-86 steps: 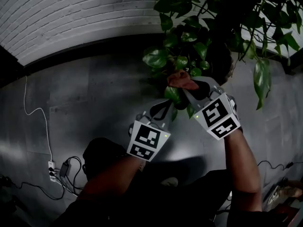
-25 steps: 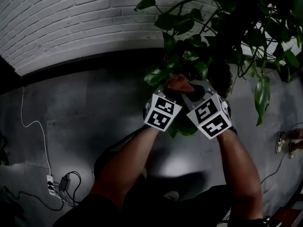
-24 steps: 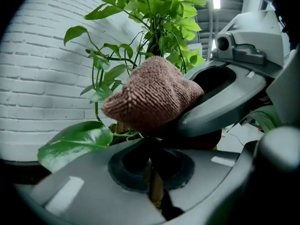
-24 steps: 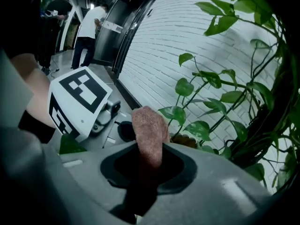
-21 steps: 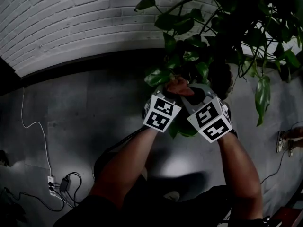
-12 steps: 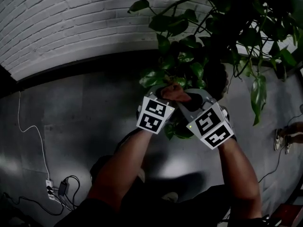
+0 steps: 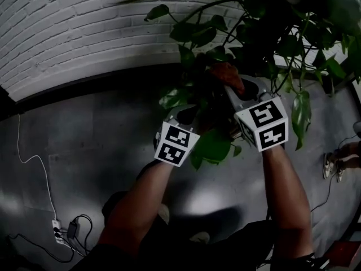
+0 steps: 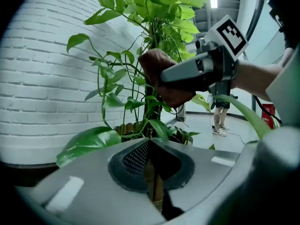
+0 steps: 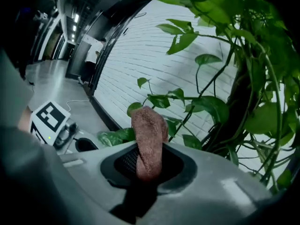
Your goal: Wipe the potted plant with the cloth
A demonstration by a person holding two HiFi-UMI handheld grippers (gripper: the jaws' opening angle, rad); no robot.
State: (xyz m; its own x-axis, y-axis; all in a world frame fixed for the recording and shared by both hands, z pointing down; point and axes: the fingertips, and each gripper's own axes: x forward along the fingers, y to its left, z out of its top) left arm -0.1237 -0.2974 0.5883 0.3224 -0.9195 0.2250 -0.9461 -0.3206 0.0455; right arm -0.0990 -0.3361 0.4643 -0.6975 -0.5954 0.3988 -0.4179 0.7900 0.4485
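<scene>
At the far right of the scene, against a white brick wall [image 7: 84,27], the potted plant [image 7: 271,33] is seen standing on a grey floor [image 7: 84,151], its stems and leaves spreading over both grippers. The right claw [image 7: 234,89] is raised into the foliage and is clamped on the cloth [image 7: 228,75], a reddish-brown wad. In the right gripper view the cloth [image 9: 149,139] is seen pinched between the jaws of the right claw [image 9: 149,161] and standing up out of them, with leaves just beyond it and the dark main stem [image 9: 239,102] to the right. Whether the cloth is touching a leaf cannot be told. The left claw [image 7: 189,113] is held lower and to the left, near the plant's lower leaves, and a large leaf [image 7: 213,145] lies between the two marker cubes. In the left gripper view the jaws of the left claw [image 8: 152,149] are drawn together to a narrow slit, and nothing is plainly held in them. Past them the pot [image 8: 129,128] is seen at the foot of the stems. At the near left of the floor a white cable [image 7: 34,168] runs to a power strip [image 7: 56,226]. A person's feet [image 7: 333,164] are visible at the right edge.
</scene>
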